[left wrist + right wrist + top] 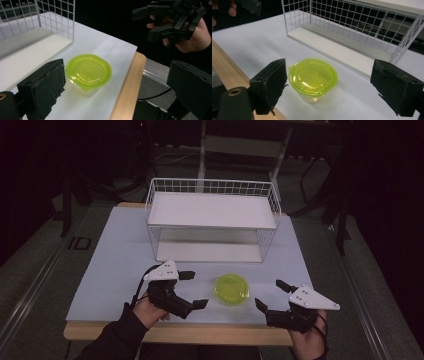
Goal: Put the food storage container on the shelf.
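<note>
The white surface carries everything, with a wooden edge along the person's side. On it, beyond both sets of fingers, stands a white wire rack with two flat shelves, well apart from either hand.

The left gripper sits at the near left of the surface, held in a hand with a dark sleeve. Its fingers stand wide with nothing between them. In the left gripper view the tub lies ahead of them, just past the tip of the left finger and not touching it.

The right gripper hovers at the near right, over the wooden edge. Its fingers also stand wide and hold nothing; in the right gripper view the tub lies ahead, in the gap between them, nearer the left one, apart from both.

The tub is a small clear container with a lime-green lid pressed on. It stands upright on the surface between the two grippers, in front of the rack and clear of it.
</note>
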The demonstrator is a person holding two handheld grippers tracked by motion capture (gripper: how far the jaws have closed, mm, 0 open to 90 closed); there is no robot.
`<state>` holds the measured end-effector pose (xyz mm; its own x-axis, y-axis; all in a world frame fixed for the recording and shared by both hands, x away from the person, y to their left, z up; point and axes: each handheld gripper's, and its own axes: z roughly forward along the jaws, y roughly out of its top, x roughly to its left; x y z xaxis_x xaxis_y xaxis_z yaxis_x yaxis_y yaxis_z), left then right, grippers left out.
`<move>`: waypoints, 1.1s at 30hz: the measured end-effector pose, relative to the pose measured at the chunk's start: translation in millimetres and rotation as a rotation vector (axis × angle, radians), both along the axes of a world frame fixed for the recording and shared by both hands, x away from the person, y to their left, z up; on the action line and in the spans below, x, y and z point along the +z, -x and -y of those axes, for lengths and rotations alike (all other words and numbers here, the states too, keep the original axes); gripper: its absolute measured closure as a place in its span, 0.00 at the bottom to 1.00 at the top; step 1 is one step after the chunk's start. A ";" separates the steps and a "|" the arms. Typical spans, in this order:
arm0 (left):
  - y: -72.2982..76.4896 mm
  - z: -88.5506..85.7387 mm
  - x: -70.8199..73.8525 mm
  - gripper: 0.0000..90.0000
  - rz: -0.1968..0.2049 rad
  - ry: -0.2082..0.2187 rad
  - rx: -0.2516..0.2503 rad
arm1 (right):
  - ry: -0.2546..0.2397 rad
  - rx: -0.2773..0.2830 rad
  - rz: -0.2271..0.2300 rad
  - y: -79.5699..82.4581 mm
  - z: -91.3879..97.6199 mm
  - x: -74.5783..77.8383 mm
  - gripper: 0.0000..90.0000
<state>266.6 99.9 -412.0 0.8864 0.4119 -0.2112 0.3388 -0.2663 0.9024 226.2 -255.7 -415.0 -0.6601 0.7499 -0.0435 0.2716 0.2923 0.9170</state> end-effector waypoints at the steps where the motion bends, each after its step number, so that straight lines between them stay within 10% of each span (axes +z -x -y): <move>1: -1.6 1.7 1.4 0.04 0.005 -0.014 0.010 | -0.007 -0.005 -0.011 -1.9 0.8 0.9 0.15; 10: -31.2 28.2 -5.1 0.16 -0.104 -0.058 0.031 | -0.073 -0.030 -0.132 -26.4 -6.9 2.6 0.14; 17: -51.5 47.2 -23.0 0.25 -0.190 -0.102 0.071 | -0.106 -0.061 -0.313 -50.7 -11.7 -17.0 0.27; 33: -72.1 45.3 -65.1 0.39 -0.389 -0.136 0.176 | -0.204 -0.150 -0.576 -81.4 -6.3 -55.3 0.43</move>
